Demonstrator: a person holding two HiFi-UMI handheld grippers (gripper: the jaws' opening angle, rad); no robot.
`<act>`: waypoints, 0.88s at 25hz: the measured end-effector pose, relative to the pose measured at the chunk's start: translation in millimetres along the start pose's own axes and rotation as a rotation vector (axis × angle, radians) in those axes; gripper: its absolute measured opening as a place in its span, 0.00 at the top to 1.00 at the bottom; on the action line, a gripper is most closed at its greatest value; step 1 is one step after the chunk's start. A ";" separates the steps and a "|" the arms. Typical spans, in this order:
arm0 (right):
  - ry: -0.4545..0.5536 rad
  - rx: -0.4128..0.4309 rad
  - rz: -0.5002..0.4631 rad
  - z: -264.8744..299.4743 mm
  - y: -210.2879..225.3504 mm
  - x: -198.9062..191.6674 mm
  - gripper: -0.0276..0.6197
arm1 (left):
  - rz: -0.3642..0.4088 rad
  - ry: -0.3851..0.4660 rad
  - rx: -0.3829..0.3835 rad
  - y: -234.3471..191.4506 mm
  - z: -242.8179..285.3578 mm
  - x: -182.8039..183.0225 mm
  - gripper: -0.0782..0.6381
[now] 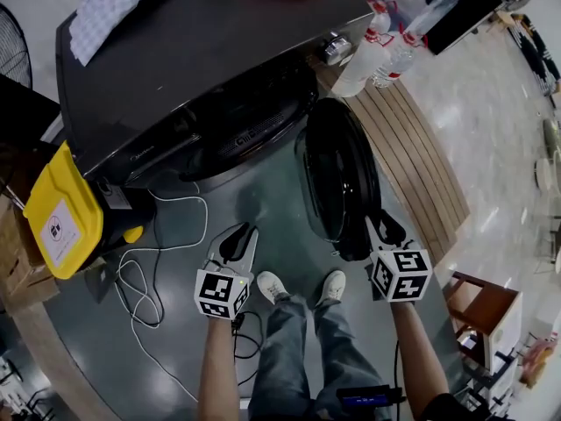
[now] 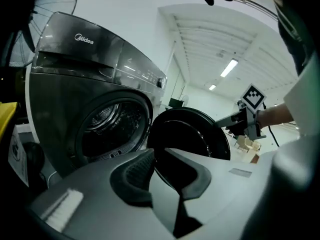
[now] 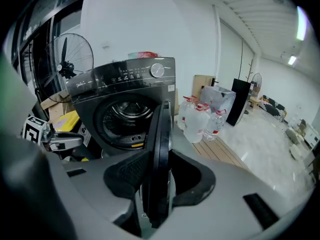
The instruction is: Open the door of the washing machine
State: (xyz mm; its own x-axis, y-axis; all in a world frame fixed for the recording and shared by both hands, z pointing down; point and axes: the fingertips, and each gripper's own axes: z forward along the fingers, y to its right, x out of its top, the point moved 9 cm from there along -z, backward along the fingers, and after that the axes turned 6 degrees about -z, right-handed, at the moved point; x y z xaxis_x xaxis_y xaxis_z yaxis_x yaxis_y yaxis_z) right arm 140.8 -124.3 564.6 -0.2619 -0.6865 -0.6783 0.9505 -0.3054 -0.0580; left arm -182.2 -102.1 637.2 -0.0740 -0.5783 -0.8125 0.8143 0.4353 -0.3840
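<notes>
A dark front-loading washing machine [image 1: 193, 51] stands ahead of me, its round door [image 1: 337, 174] swung wide to the right and the drum opening [image 1: 254, 121] exposed. My right gripper [image 1: 379, 231] is at the door's lower near edge. In the right gripper view the door's rim [image 3: 161, 149] runs edge-on between the two pads of the right gripper [image 3: 160, 179], which close on it. My left gripper [image 1: 238, 239] hovers over the floor in front of the machine. The left gripper [image 2: 167, 176] stands slightly open with nothing between its pads, the door [image 2: 190, 134] well beyond them.
A yellow container [image 1: 57, 213] and a loose white cable [image 1: 149, 270] lie left of the machine. Water bottles [image 1: 377, 46] stand on a wooden pallet [image 1: 421, 156] to the right. A cloth [image 1: 114, 3] lies on the machine's top. A fan [image 3: 67, 59] stands behind; my shoes [image 1: 302, 286] are below.
</notes>
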 end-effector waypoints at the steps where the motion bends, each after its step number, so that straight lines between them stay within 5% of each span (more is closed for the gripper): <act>1: 0.000 -0.012 -0.001 -0.4 4.4 -0.7 0.74 | -0.039 0.021 -0.006 0.1 -1.5 -0.5 0.80; 4: 0.008 -0.028 0.012 -0.9 13.7 -4.8 0.74 | -0.131 0.072 -0.001 0.6 -7.6 -1.0 0.80; 12: 0.090 -0.053 0.003 -37.5 16.8 -0.7 0.74 | -0.147 0.221 0.131 32.5 -46.0 25.4 0.75; 17: 0.238 0.099 -0.008 -117.4 -3.4 13.4 0.95 | 0.089 0.229 0.270 110.2 -95.3 62.0 0.79; 22: 0.397 0.277 -0.080 -206.6 -16.2 20.9 0.95 | 0.180 0.272 0.432 200.5 -146.8 102.4 0.89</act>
State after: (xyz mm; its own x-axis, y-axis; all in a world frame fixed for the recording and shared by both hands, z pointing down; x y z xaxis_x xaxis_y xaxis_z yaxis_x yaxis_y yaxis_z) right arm 154.6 2.6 400.0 -0.1972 -0.3652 -0.9098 0.8355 -0.5481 0.0389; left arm -111.0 27.2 412.6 -0.0111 -0.2967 -0.9549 0.9862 0.1547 -0.0596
